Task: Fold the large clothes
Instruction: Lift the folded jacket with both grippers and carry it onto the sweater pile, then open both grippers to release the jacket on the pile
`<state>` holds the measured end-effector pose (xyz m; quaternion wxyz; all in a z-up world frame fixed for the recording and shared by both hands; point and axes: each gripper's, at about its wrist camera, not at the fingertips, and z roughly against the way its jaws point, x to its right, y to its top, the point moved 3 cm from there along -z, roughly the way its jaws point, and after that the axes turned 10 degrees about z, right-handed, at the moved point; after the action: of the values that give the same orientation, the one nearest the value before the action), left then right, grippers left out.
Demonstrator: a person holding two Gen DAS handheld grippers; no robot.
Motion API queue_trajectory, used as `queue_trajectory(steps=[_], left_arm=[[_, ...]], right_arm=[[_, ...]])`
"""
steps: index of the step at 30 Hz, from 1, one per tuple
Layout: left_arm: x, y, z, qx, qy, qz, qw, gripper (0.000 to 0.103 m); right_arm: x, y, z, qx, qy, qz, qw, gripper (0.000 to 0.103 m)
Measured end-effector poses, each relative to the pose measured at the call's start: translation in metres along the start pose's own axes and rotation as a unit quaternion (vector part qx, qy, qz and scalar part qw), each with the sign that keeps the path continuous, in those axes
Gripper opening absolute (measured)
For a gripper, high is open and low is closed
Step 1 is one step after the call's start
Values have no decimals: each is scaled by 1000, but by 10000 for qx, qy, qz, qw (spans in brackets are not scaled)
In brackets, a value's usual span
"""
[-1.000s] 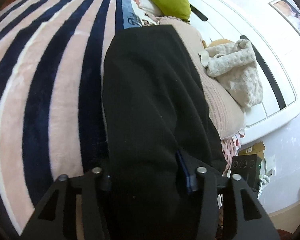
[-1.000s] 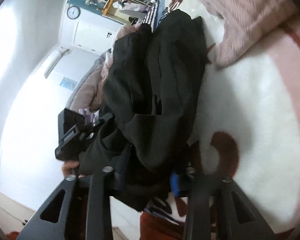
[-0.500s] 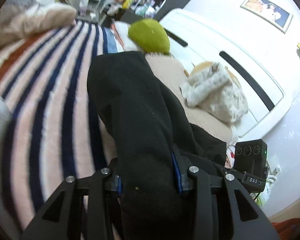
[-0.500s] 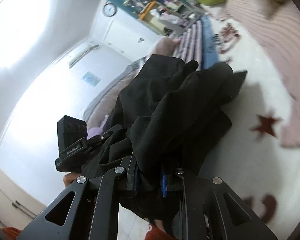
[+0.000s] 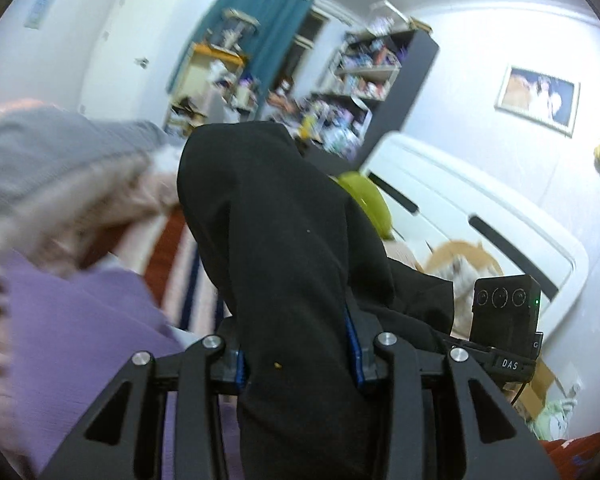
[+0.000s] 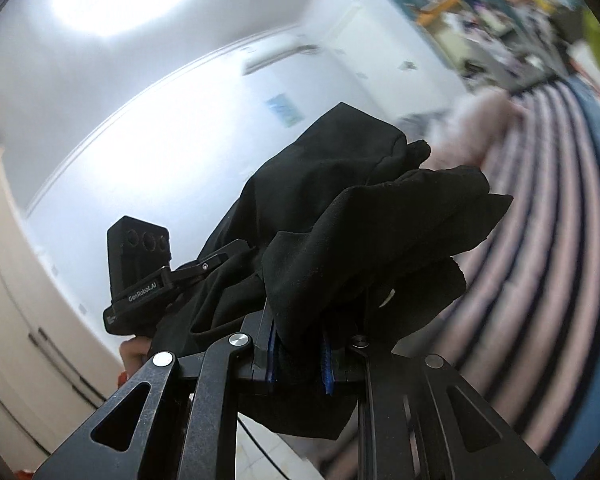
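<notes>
A large black garment [image 5: 284,248] is held up in the air between both grippers. My left gripper [image 5: 298,354] is shut on a thick fold of it, and the cloth drapes over and past the jaws. My right gripper [image 6: 298,354] is shut on another bunched part of the same garment [image 6: 364,224], which piles up above the jaws. The right gripper's body [image 5: 504,320] shows at the right of the left wrist view. The left gripper's body [image 6: 140,276] shows at the left of the right wrist view, with a hand under it.
A striped blanket [image 6: 540,240] covers the bed below. Purple cloth [image 5: 72,340] and a grey-pink pile [image 5: 52,184] lie at left. A green pillow [image 5: 368,204], a white headboard [image 5: 480,208] and cluttered shelves [image 5: 340,92] stand behind.
Both grippers have lifted the black garment off the bed and tilted upward; the views now show walls and shelves instead of bed surface. The right jaws have closed tighter on the cloth.
</notes>
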<state>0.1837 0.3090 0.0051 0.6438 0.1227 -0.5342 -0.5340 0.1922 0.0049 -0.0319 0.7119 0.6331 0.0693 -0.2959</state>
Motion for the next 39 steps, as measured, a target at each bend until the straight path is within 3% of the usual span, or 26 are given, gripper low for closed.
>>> queue_trajectory(steps=[4,9,11,14,17,19,23,26,30,33,39], left_arm=[[-47,19,40,114,530,143,9984,35],[-149,2,41,-219,1415,790,9865,36],[-186,-13,40,-311,1528,1074,9819,38],[-206,-19,48,-215,1384,1195,9829,43],[-200,-19,48,-211,1662,971,9811,53],[-195,-17,48,-139,1997,850,9761,67],[-182,-20,52,-34,2312,661,9706,70],[-164,-18,62,233,2674,343,9627,79],[-130,-15,78,576,2629,75,9631,82],[-98,-17,89,835,2763,-105,9574,84],[-29,-30,86,1059,2760,-488,9541,84]], right_arm=[[-40,17,-68,-399,164,328,9985,11],[-32,-8,-149,-1038,78,267,9942,11],[-19,-32,-173,-1367,67,11,9906,11],[-6,-60,-186,-1689,269,-345,9847,11],[-1,-61,-182,-1730,331,-369,9837,14],[-2,-57,-184,-1757,223,-182,9840,16],[-1,-49,-182,-1783,63,27,9839,28],[4,-48,-175,-1734,-43,128,9848,42],[4,-47,-157,-1674,-260,283,9851,53],[4,-47,-138,-1613,-450,466,9848,57],[9,-44,-80,-1268,-942,783,9843,68]])
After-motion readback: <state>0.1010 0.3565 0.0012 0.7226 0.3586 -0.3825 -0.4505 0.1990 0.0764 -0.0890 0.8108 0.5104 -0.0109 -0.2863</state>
